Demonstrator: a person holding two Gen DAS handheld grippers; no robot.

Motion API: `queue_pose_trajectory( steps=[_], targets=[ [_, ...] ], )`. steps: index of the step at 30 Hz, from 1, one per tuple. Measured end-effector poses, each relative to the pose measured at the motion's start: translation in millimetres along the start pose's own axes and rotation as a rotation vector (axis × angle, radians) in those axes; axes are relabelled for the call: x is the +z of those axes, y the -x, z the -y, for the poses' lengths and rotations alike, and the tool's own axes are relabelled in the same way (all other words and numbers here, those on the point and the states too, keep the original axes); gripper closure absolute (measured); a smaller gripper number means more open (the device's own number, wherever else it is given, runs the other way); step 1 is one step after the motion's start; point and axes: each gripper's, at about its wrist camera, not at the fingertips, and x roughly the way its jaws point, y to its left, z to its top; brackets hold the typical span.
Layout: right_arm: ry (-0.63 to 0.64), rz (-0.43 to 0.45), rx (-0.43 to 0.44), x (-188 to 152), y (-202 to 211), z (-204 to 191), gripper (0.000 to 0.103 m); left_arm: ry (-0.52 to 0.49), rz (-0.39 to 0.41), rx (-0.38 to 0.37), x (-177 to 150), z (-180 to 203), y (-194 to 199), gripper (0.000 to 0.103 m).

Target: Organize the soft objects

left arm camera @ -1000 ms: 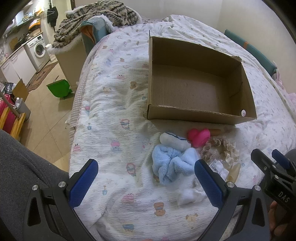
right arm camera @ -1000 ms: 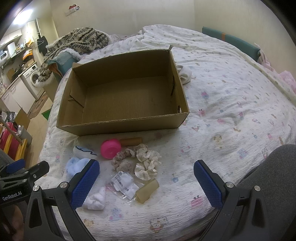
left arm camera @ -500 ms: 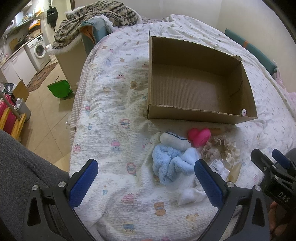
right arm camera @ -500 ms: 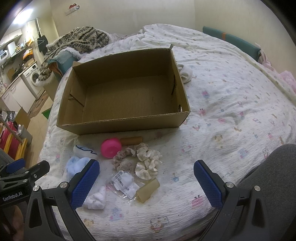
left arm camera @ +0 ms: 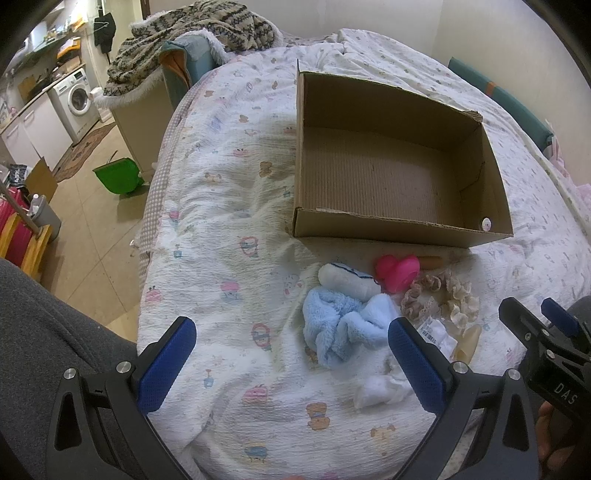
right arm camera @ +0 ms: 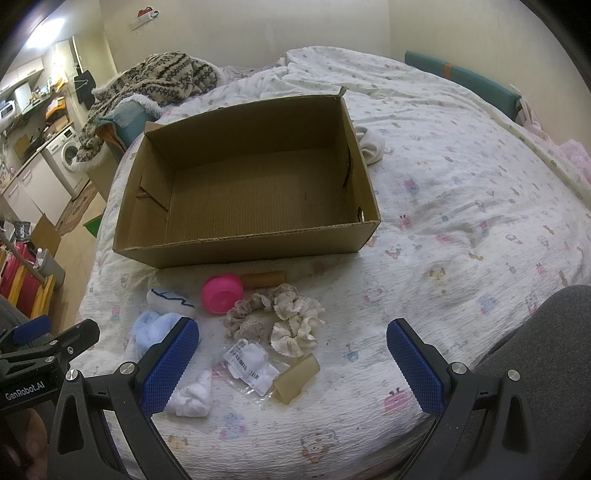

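An empty cardboard box (left arm camera: pixel 399 177) (right arm camera: pixel 251 192) sits on the bed. In front of it lie a light blue fluffy cloth (left arm camera: pixel 343 328) (right arm camera: pixel 151 328), a white rolled sock with a dark stripe (left arm camera: pixel 347 278) (right arm camera: pixel 170 299), a pink cup-shaped thing (left arm camera: pixel 397 271) (right arm camera: pixel 221 293), beige and cream scrunchies (left arm camera: pixel 439 295) (right arm camera: pixel 280 317), a plastic packet (right arm camera: pixel 251 363) and a small white cloth (left arm camera: pixel 380 387) (right arm camera: pixel 192 395). My left gripper (left arm camera: pixel 291 362) hovers open over the bed's near edge. Just as open, my right gripper (right arm camera: pixel 291 362) hangs above the packet and scrunchies.
A white sock (right arm camera: pixel 371 144) lies behind the box's right side. A knitted blanket (left arm camera: pixel 192 29) is heaped at the bed's far left corner. Left of the bed are the floor, a green bin (left arm camera: pixel 118 175) and a washing machine (left arm camera: pixel 75 98). Grey-clad legs border both views.
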Motion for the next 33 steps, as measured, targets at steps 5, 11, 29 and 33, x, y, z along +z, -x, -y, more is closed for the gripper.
queue_pose_trajectory(
  steps=[5,11,29,33],
  targets=[
    [-0.001,0.001,0.0,0.2,0.1,0.5,0.0,0.001,0.0,0.001,0.0,-0.1,0.3,0.0],
    [0.0,0.001,0.001,0.5,-0.1,1.0,0.0,0.0,0.0,0.001,0.2,0.0,0.3,0.0],
    [-0.011,-0.012,0.01,-2.9,-2.1,1.3,0.0,-0.001,-0.01,0.0,0.0,-2.1,-0.6,0.0],
    [-0.018,-0.012,0.008,-2.0,-2.3,2.6,0.0,0.012,-0.046,-0.028,6.5,-5.1,-7.1,0.0]
  ],
)
